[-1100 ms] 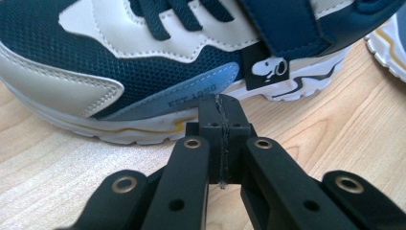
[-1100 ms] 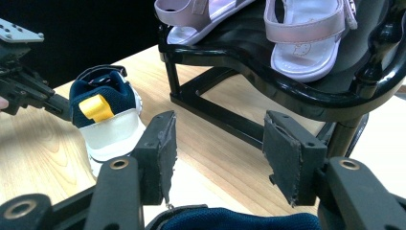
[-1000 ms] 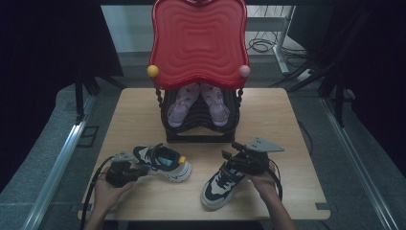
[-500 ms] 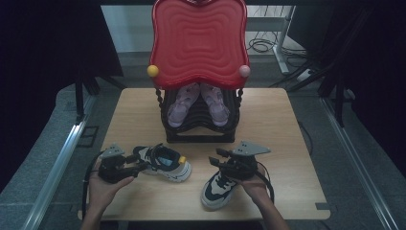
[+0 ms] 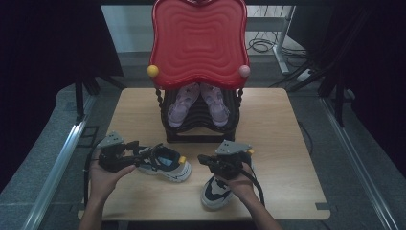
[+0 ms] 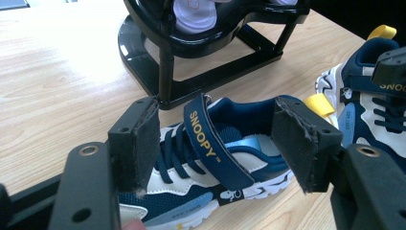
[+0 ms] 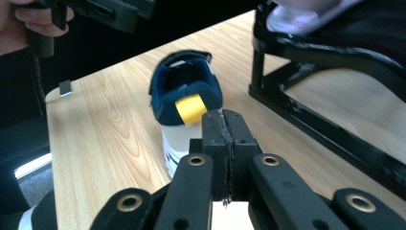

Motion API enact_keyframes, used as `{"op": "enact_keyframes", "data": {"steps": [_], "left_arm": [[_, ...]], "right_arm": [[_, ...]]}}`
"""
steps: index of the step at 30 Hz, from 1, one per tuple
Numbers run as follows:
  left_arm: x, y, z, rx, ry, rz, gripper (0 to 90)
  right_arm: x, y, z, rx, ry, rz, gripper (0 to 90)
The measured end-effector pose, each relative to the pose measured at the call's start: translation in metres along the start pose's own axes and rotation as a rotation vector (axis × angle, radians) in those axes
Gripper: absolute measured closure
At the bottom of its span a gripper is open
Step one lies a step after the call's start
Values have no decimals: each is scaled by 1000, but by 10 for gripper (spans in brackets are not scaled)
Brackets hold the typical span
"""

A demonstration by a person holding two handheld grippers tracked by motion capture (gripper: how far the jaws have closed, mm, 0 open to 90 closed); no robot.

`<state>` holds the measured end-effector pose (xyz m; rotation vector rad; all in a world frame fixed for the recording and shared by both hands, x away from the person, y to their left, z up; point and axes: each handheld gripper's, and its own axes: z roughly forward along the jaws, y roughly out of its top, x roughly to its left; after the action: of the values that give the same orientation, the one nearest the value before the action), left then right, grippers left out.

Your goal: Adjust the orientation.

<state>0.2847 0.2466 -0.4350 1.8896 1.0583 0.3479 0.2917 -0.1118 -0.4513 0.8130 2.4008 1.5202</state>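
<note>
A navy and white shoe (image 5: 167, 164) with a "SNOOPY" strap (image 6: 210, 139) lies on the table, front left. My left gripper (image 5: 142, 151) points at it from the left; its jaws have just been opening and now stand open on either side of the raised strap, the pads (image 6: 143, 139) clear of it. The matching shoe (image 5: 216, 190) lies front centre under my right gripper (image 5: 205, 161), whose jaws have just been closing and are shut (image 7: 224, 120) on nothing. The right gripper view looks at the first shoe's heel and yellow tab (image 7: 189, 108).
A black shoe rack (image 5: 201, 130) with a red wavy top (image 5: 198, 43) stands mid-table and holds a pair of pale pink shoes (image 5: 183, 103). Its base (image 6: 201, 76) is just behind the left shoe. The wooden table (image 5: 277, 139) has bare room to the right.
My left gripper has risen and opened, letting go of the shoe's strap. My right gripper has moved left over its shoe and its jaws have closed.
</note>
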Motion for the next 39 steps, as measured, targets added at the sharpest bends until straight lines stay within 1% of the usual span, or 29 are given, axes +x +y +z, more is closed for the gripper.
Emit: {"op": "enact_keyframes", "data": {"steps": [5, 8, 12, 17, 20, 23, 26, 28, 30, 35, 39], "left_arm": [[0, -5, -7, -13, 4, -8, 343], [1, -7, -11, -18, 5, -13, 343], [4, -10, -11, -10, 4, -19, 343], [6, -12, -11, -6, 4, -25, 344], [5, -12, -11, -5, 4, -22, 344], [5, -13, -10, -1, 5, -23, 345], [6, -13, -10, -2, 5, -23, 344], [7, -14, -10, -3, 6, -22, 345], [8, -15, -11, -3, 8, -26, 345], [11, -16, -12, -5, 13, -32, 346], [11, -16, -12, -5, 14, -33, 346]], "right_arm": [[10, 14, 10, -6, 10, -18, 891], [11, 20, 20, -5, 11, 1, 891], [12, 25, 35, 5, 13, 22, 891], [13, 26, 52, 35, 3, 36, 891], [10, 25, 60, 53, -28, 51, 890], [6, 28, 65, 48, -48, 70, 890], [3, 31, 71, 63, -58, 70, 891], [3, 31, 75, 74, -54, 76, 891], [5, 31, 80, 91, -62, 60, 891], [6, 29, 86, 110, -60, 62, 892], [7, 29, 87, 111, -65, 59, 893]]}}
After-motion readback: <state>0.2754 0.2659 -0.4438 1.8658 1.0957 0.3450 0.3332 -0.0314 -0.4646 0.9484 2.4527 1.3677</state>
